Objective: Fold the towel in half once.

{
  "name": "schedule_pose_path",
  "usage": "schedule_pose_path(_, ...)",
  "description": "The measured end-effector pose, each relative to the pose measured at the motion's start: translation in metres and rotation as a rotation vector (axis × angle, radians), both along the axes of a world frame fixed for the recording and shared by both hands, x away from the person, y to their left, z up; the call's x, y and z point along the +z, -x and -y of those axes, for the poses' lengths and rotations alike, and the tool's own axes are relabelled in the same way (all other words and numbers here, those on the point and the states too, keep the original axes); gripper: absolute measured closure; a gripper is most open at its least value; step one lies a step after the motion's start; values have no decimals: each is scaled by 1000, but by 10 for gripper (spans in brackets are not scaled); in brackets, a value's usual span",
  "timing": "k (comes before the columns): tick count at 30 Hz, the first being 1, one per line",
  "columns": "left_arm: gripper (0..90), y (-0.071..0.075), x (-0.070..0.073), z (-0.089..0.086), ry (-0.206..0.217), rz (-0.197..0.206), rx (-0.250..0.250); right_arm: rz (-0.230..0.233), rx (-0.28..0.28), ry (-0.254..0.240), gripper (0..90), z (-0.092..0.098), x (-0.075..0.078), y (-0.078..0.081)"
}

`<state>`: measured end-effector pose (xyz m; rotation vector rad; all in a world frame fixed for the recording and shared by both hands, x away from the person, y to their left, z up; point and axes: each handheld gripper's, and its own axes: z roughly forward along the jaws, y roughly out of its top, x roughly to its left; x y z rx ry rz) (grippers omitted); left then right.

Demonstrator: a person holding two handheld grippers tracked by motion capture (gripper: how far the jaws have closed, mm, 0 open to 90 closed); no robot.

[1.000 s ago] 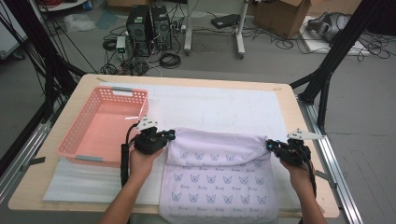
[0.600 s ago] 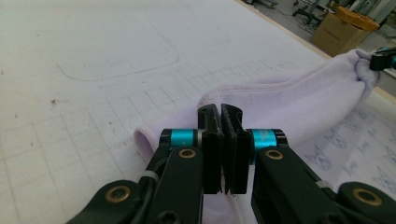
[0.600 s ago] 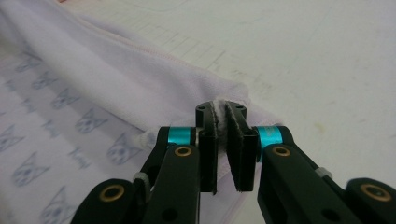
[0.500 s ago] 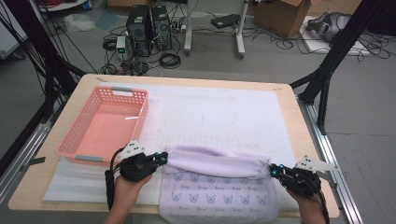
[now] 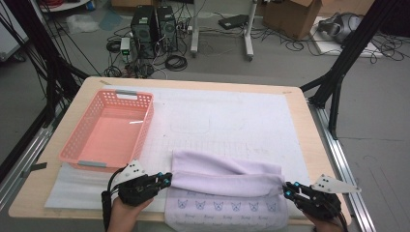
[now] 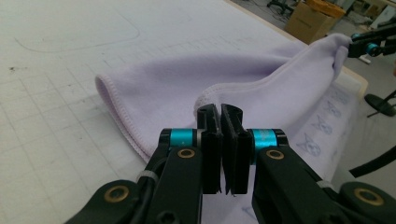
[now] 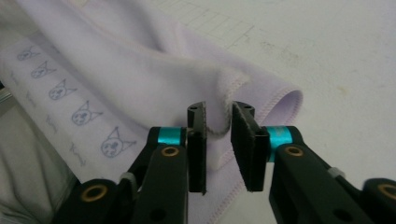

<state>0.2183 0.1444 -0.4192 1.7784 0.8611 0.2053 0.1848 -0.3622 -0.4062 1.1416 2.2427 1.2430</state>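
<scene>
A lavender towel (image 5: 227, 179) printed with small cat faces lies at the table's near edge, its far half folded over towards me in a rounded roll. My left gripper (image 5: 167, 180) is at the towel's left end, its jaws shut on the hem of the towel (image 6: 187, 79). My right gripper (image 5: 286, 189) is at the right end. Its jaws have just been opening. In the right gripper view a gap shows between the pads, and the hemmed corner of the towel (image 7: 116, 60) hangs loose in it. The left gripper view shows the right gripper (image 6: 362, 44) at the towel's far end.
A pink plastic basket (image 5: 145, 123), empty, stands at the left of the table, just beyond my left gripper. A white gridded mat (image 5: 232, 116) covers the tabletop behind the towel. Computer towers and cables are on the floor past the far edge.
Both hands have come back towards the near edge, drawing the towel's far edge over its near half. The right gripper's jaws have parted.
</scene>
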Motion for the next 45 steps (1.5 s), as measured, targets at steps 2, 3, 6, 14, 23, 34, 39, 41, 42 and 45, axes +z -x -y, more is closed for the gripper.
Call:
schedule_pose_path(2,758,-4,1,-3,12,0,17,14,-15,-25,704,4,4,2)
schedule_pose_path(3,633,-7,1,-5,27,-7,31,27,-33,-33,694,7,7,1)
schedule_pose_path(6,442,-16,3,-6,41,16,27,43,-91,-37,685,14,12,-6)
schedule_pose_path(14,408,-46,-1,3,41,42,52,-49,-120,10,626,5,-6,-55)
schedule_pose_path(23,398,-68,-9,15,4,21,58,-53,-122,158,875,-16,-30,-100)
schedule_pose_path(34,372,-76,-21,16,-50,-31,91,-38,-297,53,674,-4,-33,-113)
schedule_pose_path(39,359,-84,-25,17,-80,-61,115,5,-243,-1,530,1,-20,-102)
schedule_pose_path(41,358,-86,-27,19,-88,-76,114,33,-233,-18,507,3,-15,-97)
schedule_pose_path(42,357,-87,-28,20,-101,-87,112,32,-218,-32,495,4,-13,-96)
schedule_pose_path(45,348,-89,-31,23,-121,-108,107,-62,-151,17,459,0,-22,-99)
